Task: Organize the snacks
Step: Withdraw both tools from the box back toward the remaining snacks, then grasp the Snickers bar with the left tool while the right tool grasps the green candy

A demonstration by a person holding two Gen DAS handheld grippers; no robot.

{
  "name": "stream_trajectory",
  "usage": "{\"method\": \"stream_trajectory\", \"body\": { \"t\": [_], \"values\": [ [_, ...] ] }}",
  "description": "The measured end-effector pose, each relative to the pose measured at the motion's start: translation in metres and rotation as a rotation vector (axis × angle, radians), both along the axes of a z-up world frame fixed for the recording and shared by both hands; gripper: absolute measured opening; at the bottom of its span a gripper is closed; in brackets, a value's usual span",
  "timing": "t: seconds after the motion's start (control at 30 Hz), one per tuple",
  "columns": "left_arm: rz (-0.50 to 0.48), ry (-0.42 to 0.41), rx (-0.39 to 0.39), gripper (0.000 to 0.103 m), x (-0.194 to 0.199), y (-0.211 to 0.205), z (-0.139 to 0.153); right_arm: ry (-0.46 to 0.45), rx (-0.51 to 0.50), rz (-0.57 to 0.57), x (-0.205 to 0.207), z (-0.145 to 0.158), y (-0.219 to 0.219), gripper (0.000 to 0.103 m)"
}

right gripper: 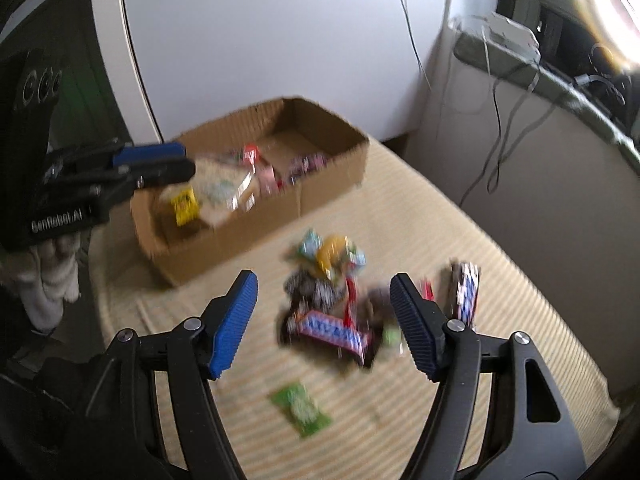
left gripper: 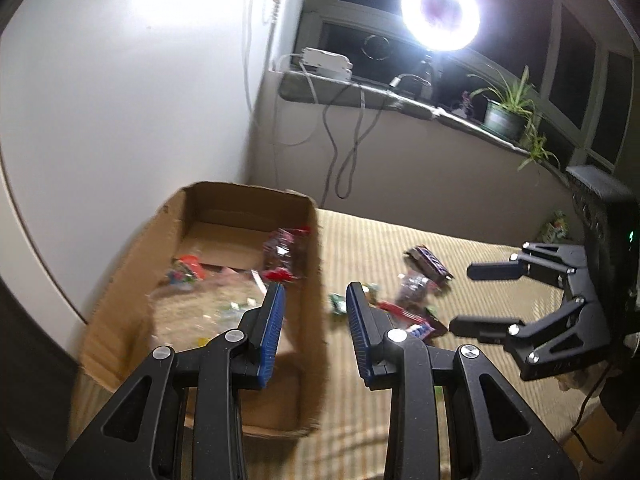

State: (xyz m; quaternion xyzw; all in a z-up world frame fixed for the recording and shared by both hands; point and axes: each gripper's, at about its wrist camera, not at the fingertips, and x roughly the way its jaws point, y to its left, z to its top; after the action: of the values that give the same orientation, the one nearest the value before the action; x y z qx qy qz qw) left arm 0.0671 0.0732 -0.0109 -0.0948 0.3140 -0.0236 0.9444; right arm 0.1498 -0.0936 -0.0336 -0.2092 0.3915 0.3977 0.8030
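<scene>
An open cardboard box stands on a striped beige mat and holds several snack packets. My left gripper hovers over the box's right wall, open with nothing between its blue pads. More snacks lie in a loose pile on the mat: a chocolate bar, a second bar, small candies and a green packet lying apart. My right gripper hangs above that pile, open and empty. It also shows from the side as the right gripper. The box and left gripper show blurred.
A bright ring light shines from the windowsill, beside a potted plant and hanging cables. A white wall rises behind the box. A hand in a pale sleeve holds the left gripper.
</scene>
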Motion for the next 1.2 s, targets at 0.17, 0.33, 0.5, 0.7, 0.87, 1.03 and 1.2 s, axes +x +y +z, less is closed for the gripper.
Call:
{"method": "stream_trajectory", "body": {
  "t": [0.17,0.33,0.5,0.7,0.87,1.03,1.2],
  "values": [
    [-0.050,0.021,-0.014,0.030,0.002,-0.026,-0.008,0.058,-0.005,0.000,-0.011,-0.023,-0.026,0.072],
    [-0.121,0.065,-0.023,0.030,0.011,-0.052,-0.021,0.111,-0.024,0.011,-0.021,-0.049,-0.036,0.071],
    [-0.176,0.124,-0.019,0.030,0.028,-0.072,-0.035,0.138,-0.027,0.046,-0.026,-0.063,-0.034,0.064],
    [-0.208,0.167,-0.020,0.030,0.051,-0.082,-0.049,0.160,-0.041,0.067,-0.024,-0.078,-0.029,0.052],
    [-0.232,0.207,-0.031,0.030,0.065,-0.086,-0.061,0.162,-0.033,0.066,-0.021,-0.078,-0.031,0.047],
    [-0.253,0.225,-0.036,0.038,0.069,-0.087,-0.069,0.171,-0.021,0.064,-0.022,-0.077,-0.038,0.043],
    [-0.275,0.242,-0.009,0.038,0.068,-0.089,-0.072,0.166,-0.031,0.061,-0.023,-0.078,-0.042,0.038]
  ]
}}
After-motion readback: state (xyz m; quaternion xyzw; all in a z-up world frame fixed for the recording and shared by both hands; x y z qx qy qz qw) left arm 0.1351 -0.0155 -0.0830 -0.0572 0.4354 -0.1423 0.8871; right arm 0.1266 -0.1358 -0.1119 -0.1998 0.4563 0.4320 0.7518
